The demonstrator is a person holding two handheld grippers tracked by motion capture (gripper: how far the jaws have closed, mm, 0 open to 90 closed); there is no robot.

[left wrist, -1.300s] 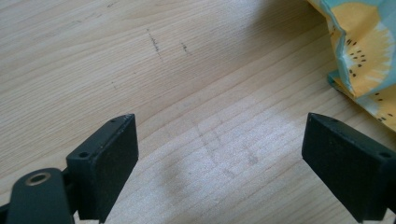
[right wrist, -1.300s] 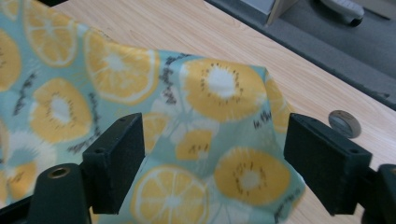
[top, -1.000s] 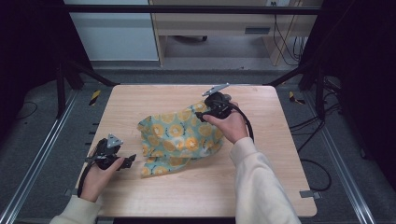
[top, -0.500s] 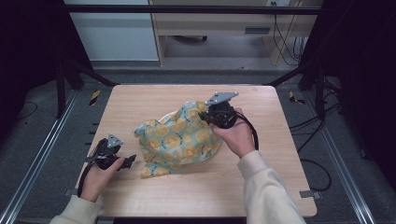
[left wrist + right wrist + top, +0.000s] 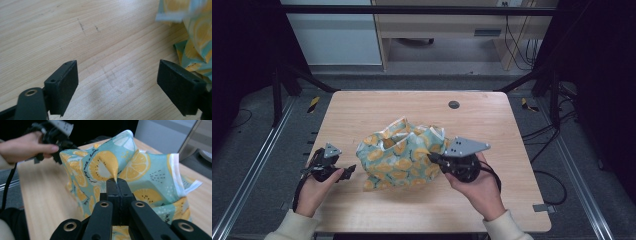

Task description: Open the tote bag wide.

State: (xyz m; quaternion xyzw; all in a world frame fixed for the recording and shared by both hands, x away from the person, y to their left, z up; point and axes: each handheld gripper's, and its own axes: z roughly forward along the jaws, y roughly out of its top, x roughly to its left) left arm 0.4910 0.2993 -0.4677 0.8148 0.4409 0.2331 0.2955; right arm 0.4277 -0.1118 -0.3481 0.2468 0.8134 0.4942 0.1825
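Cloth (image 5: 140,170) printed "with a bea…" sits pinched in right tool (image 5: 116,181); left tool (image 5: 117,80) gapes wide, empty.

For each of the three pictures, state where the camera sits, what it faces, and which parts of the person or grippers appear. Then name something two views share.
High view: above the person's side, looking down on the table; both hands show.
Left gripper view: on the left gripper, facing the tabletop, jaws wide apart.
Right gripper view: on the right gripper, jaws pinching the cloth; the person's left hand shows beyond.
Shared: the cloth.
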